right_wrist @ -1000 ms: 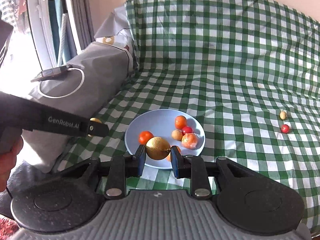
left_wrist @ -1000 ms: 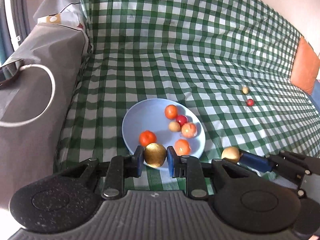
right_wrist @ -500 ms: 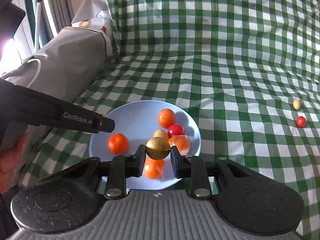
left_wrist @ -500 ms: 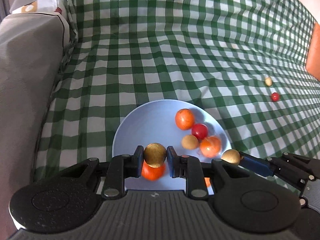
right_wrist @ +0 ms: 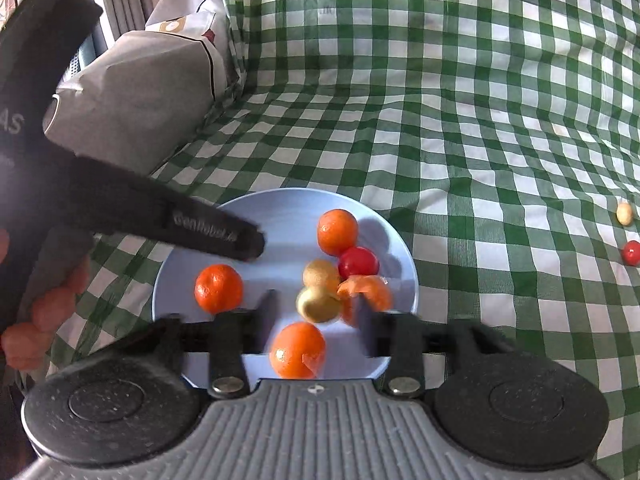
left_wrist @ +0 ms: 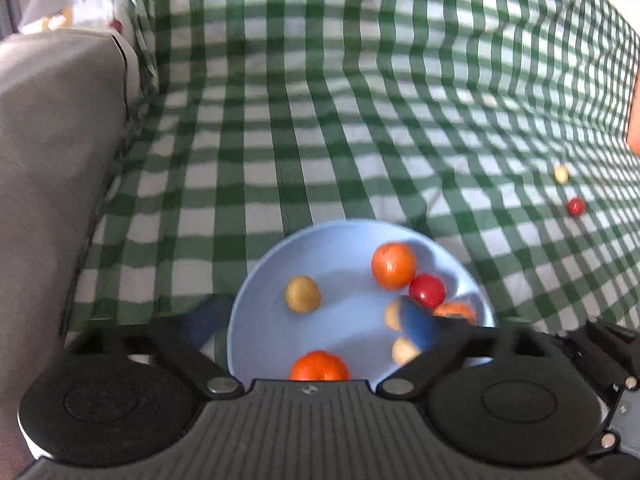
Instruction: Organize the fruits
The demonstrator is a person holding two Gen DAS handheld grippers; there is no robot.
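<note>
Checkered cloth (right_wrist: 460,120) under plate (right_wrist: 396,240); both claws (left_wrist: 316,322) (right_wrist: 316,312) hover spread wide, gripping nothing.

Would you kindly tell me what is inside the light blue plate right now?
The light blue plate holds three oranges, a red fruit and two golden ones. The right gripper hides part of a further orange piece.

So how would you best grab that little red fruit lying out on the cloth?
Come straight down on the red fruit from above, jaws closing across its middle. It is a small ball, so any width works. Keep the fingers clear of the pale fruit, which sits close beside it but apart, on the checked cloth.
</note>
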